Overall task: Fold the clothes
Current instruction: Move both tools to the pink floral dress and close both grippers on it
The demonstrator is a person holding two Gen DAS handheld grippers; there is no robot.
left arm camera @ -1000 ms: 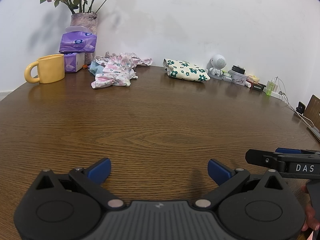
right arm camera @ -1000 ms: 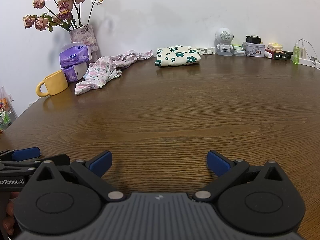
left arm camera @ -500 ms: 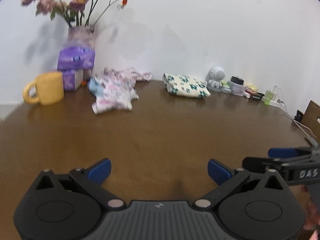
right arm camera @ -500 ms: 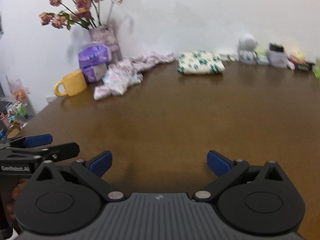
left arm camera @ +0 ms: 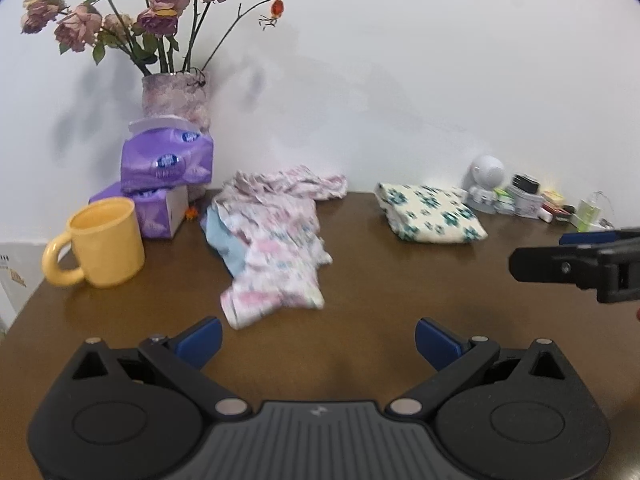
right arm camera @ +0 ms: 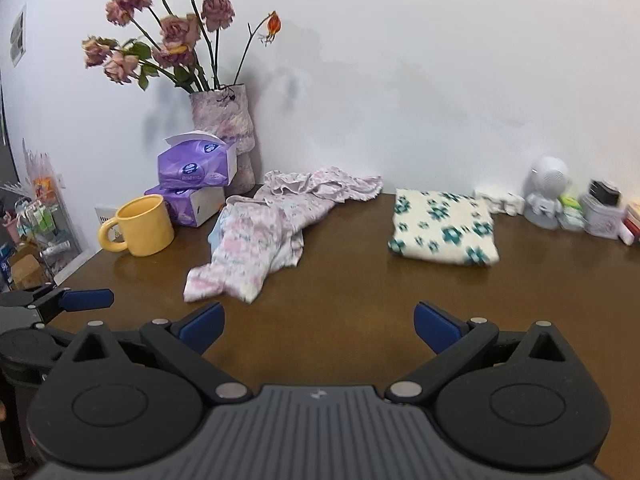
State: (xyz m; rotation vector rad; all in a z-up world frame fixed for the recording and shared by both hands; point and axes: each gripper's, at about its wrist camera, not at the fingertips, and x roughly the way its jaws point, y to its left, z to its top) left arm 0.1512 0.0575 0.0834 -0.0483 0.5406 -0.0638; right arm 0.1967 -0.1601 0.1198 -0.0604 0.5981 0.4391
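A crumpled pink floral garment (left arm camera: 276, 244) (right arm camera: 256, 236) lies on the brown wooden table (left arm camera: 380, 288) (right arm camera: 360, 280) near the wall, with a pale blue piece under its left side. To its right rests a folded cream cloth with teal flowers (left arm camera: 430, 218) (right arm camera: 442, 226). My left gripper (left arm camera: 318, 342) is open and empty, just short of the garment's near end. My right gripper (right arm camera: 318, 324) is open and empty too, a little to the right of that end. Each gripper shows at the edge of the other's view.
A yellow mug (left arm camera: 104, 242) (right arm camera: 144, 226), two stacked purple tissue packs (left arm camera: 166, 164) (right arm camera: 196, 168) and a vase of dried roses (left arm camera: 176, 96) (right arm camera: 224, 120) stand at the back left. A small white robot figure (left arm camera: 486, 178) (right arm camera: 546, 192) and small tins line the back right.
Both grippers have moved forward across the table towards the crumpled garment, which now looks much larger and nearer. Both stay open.
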